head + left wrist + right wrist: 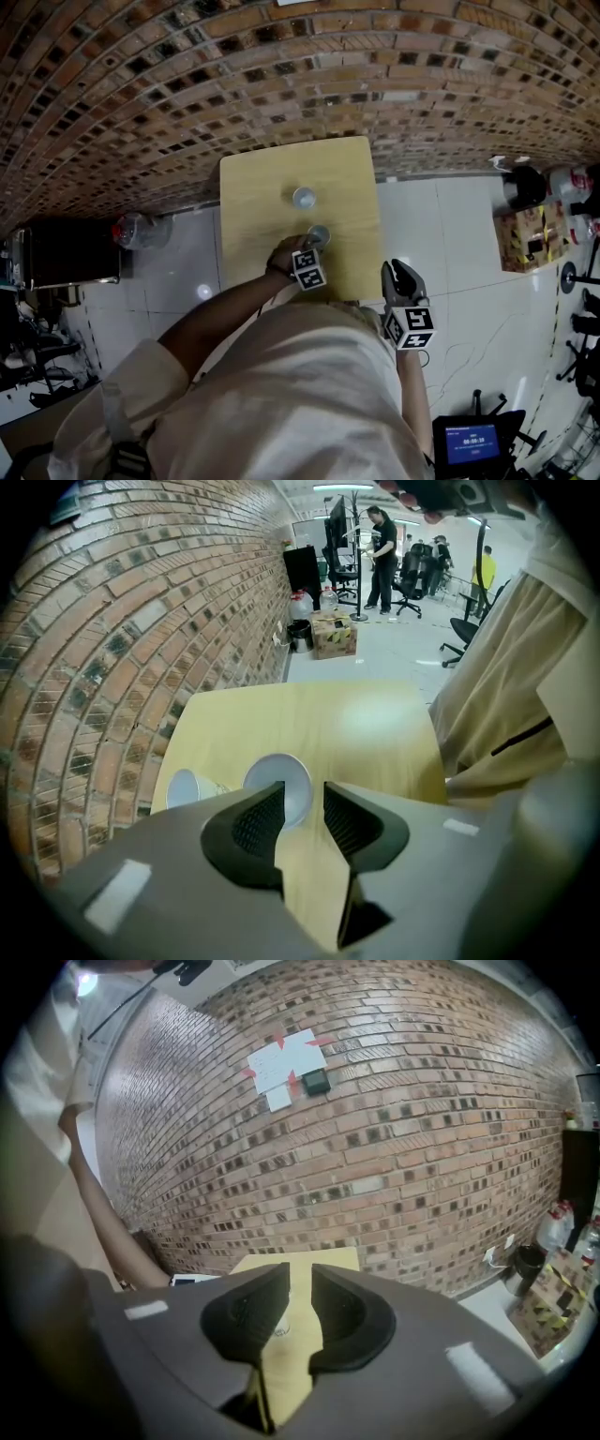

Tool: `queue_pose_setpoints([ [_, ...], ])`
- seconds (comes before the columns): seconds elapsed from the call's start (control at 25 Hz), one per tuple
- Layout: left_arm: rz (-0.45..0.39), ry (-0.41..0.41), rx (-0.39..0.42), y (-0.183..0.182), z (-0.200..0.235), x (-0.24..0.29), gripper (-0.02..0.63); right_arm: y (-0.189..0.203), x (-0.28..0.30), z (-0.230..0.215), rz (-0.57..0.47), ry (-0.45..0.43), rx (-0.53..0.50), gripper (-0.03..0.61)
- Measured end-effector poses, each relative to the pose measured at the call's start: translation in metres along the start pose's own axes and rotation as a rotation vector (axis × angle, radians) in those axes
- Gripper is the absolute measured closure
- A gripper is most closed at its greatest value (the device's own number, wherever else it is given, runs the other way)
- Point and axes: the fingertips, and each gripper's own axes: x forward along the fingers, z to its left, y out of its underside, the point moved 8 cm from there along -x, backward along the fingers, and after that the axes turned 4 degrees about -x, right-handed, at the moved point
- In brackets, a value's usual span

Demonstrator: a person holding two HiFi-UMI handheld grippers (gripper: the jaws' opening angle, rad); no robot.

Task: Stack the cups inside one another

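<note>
We list two cups on the table (253, 187): near cup (319, 234) under the left gripper (314, 246), fingers apart, not gripping; far cup (304, 198) at 11 o'clock. Right gripper (401, 279) at 4 o'clock, fingers apart, empty.

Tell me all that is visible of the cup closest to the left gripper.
The cup is small and white, paper or thin plastic by its look, with a round open mouth. It stands upright on the wooden table, and nothing shows inside it. The other cup stands apart from it, farther along the table. The left gripper hangs just over it with jaws apart; part of the rim shows between them, and the pads do not seem to press on it.
</note>
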Motion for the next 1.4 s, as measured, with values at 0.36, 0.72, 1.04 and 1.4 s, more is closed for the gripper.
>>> queue_pose_setpoints([
  [0.36, -0.037, -0.056, -0.107, 0.009, -0.003, -0.011, 0.437, 0.002, 0.006, 0.002, 0.019, -0.025, -0.004, 0.511],
  [0.72, -0.224, -0.128, -0.520, 0.036, 0.004, -0.078, 0.446, -0.004, 0.027, 0.007, 0.041, -0.110, -0.040, 0.511],
  [1.04, -0.366, -0.252, -0.871, 0.052, 0.025, -0.131, 0.446, -0.018, 0.058, 0.017, 0.058, -0.240, -0.116, 0.511],
  [1.4, -0.518, -0.343, -1.078, 0.049, 0.027, -0.182, 0.446, -0.030, 0.081, 0.024, 0.062, -0.367, -0.197, 0.511],
])
